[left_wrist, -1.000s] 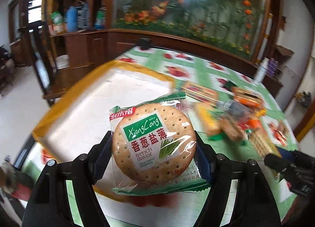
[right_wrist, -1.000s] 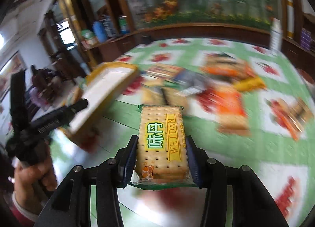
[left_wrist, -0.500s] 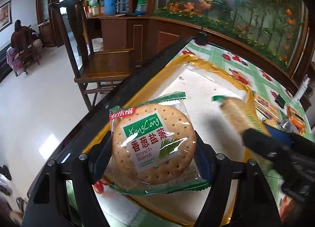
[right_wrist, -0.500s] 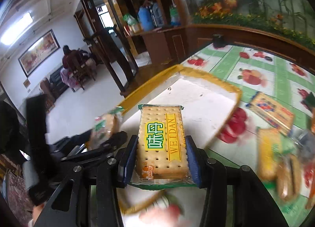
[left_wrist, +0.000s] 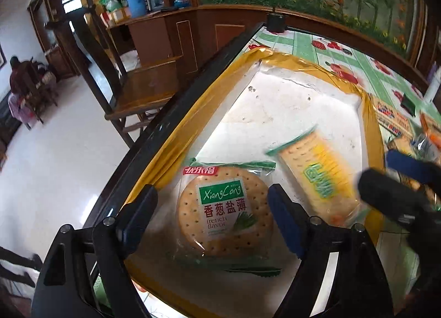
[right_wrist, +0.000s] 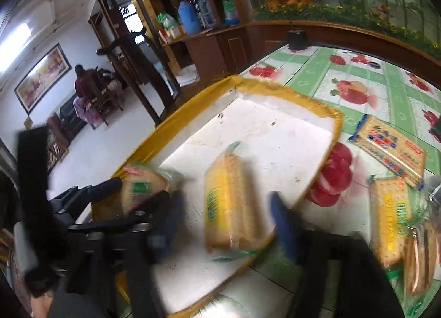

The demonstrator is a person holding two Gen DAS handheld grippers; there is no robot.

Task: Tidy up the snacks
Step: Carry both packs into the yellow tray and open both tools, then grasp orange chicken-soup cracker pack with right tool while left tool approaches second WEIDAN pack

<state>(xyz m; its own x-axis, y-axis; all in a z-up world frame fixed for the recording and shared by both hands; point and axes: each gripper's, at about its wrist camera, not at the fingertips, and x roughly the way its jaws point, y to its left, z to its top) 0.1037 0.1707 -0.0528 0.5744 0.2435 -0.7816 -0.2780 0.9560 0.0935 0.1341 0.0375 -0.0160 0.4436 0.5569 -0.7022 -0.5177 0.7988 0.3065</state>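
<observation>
Round XiangCong cracker pack in clear wrapper [left_wrist: 224, 211] is lying flat on the white floor of the yellow-rimmed shallow tray [left_wrist: 286, 103], near its front corner. Left gripper [left_wrist: 212, 216] is standing spread wide around it: blue-padded fingers [left_wrist: 284, 221] on either side, a clear gap showing on the left pad's side, the right pad sitting just at the wrapper edge. Not gripping anything.

Rectangular yellow-green cracker pack [right_wrist: 230, 202] is lying in the same tray, just right of the round pack, slanted, its near end close to the tray's rim. It's motion-blurred in both views. Right gripper [right_wrist: 224, 224] is also parted wide, fingers [right_wrist: 284, 224] straddling that pack with space on both sides, holding nothing. Can't tell whether the pack is fully settled on the tray floor.

Tray is sitting on the green fruit-print tablecloth [right_wrist: 386, 80] at the table's edge. More snacks are lying on the cloth right of the tray: a blue-edged rectangular cracker box [right_wrist: 388, 147] and another yellow cracker pack [right_wrist: 391, 221], both outside the tray.
</observation>
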